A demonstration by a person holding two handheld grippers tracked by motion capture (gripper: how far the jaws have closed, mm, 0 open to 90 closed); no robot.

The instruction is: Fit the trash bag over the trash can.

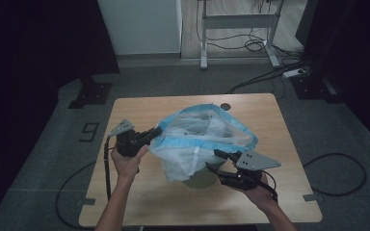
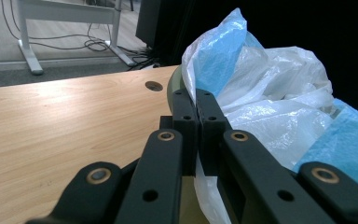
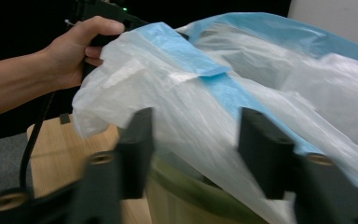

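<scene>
A: Where does the bag sit?

B: The plastic bag [image 1: 200, 139], white and translucent with a blue band along its rim, is draped over a green bin [image 1: 200, 179] near the middle of the wooden table [image 1: 135, 192]. It bulges up and out, hiding most of the bin; a strip of green wall shows below the bag's near edge. In the right gripper view the same green wall [image 3: 186, 196] appears beneath the hanging plastic [image 3: 191, 107].

A: What is the left gripper doing?

B: The left gripper [image 1: 155, 131] is at the left side of the bag, at its blue rim. In the left gripper view its jaws are pressed together with a fold of the bag [image 2: 270, 93] pinched between them, the bin's rim [image 2: 173, 86] just behind.

A: And the right gripper?

B: The right gripper [image 1: 217, 161] is at the near right side of the bag. Its jaws stand spread, with the plastic ahead of them; whether a pad touches the film cannot be told, as the view is blurred.

A: Anything else in view?

B: The left hand [image 3: 77, 46] shows beyond the bag in the right gripper view. A small round hole [image 1: 225, 106] marks the table's far edge.
</scene>
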